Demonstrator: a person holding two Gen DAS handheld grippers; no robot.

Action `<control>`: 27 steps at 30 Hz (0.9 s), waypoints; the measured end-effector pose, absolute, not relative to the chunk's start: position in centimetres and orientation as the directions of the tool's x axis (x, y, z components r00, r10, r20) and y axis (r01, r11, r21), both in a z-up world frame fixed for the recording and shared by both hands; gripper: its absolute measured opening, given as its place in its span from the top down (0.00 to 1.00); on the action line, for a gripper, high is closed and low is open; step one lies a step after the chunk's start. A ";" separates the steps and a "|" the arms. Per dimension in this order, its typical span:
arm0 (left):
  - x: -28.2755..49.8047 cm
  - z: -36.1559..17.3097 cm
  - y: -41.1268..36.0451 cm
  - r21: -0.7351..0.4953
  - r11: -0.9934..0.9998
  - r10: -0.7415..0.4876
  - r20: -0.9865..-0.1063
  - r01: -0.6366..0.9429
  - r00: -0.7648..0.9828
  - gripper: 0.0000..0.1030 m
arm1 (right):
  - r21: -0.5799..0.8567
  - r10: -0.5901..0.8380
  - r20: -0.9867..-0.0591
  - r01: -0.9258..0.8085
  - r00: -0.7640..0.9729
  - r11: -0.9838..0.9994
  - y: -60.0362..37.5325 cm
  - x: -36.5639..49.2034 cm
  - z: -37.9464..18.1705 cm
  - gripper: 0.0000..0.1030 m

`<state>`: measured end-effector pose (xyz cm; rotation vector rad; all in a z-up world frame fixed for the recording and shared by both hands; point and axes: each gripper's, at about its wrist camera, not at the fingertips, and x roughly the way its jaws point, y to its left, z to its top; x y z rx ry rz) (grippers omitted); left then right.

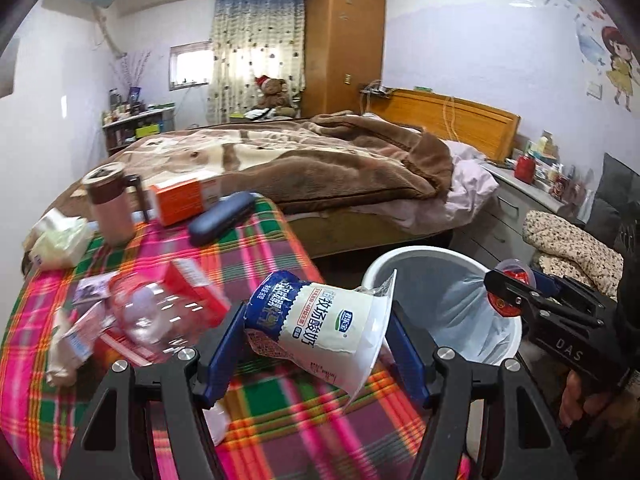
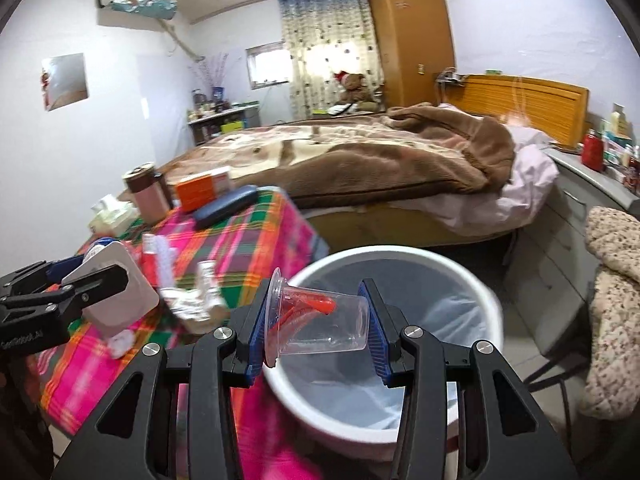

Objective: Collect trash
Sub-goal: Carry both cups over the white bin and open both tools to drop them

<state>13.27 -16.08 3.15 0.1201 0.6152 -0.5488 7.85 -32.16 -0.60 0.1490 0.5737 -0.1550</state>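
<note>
The left gripper (image 1: pixel 316 340) is clamped partway closed on a white and blue plastic yogurt cup (image 1: pixel 320 320) lying on its side, its flared rim against the right pad, the crumpled base against the left; it hangs over the near right edge of the surface (image 1: pixel 280 392), which is draped in a pink, green and orange plaid cloth. The right gripper (image 2: pixel 316 320) is closed to a narrower gap on a clear, thin-walled plastic cup (image 2: pixel 320 320) with red scraps inside, also on its side, held above the open mouth of a round white plastic bin (image 2: pixel 400 256) lined with a pale translucent bag. The bin stands on the floor just beside the surface's right edge, between it and the bed (image 1: pixel 320 160), with a grey cabinet (image 2: pixel 560 240) to its right; the room around it is tight

Toward the surface's left edge lie a crushed clear bottle (image 1: pixel 148 312), a red and white carton (image 1: pixel 196 284) and crumpled wrappers (image 1: pixel 68 344). At its far edge stand a brown lidded mug (image 1: pixel 110 204), an orange box (image 1: pixel 180 200) and a dark blue oblong case (image 1: pixel 220 218)
</note>
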 end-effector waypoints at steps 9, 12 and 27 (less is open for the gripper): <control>14.1 1.5 -22.1 -0.082 0.798 -0.514 -0.608 0.597 0.604 0.34 | 0.086 -0.161 -0.619 0.270 0.769 0.959 -36.0 8.6 -3.0 0.57; 14.6 0.7 -23.8 -0.084 0.788 -0.519 -0.623 0.610 0.585 0.34 | 0.086 -0.161 -0.644 0.280 0.748 0.956 -36.8 8.8 -3.7 0.57; 16.5 -1.2 -26.3 -0.102 0.783 -0.518 -0.653 0.614 0.552 0.23 | 0.104 -0.133 -0.707 0.288 0.694 0.952 -39.6 9.8 -5.2 0.54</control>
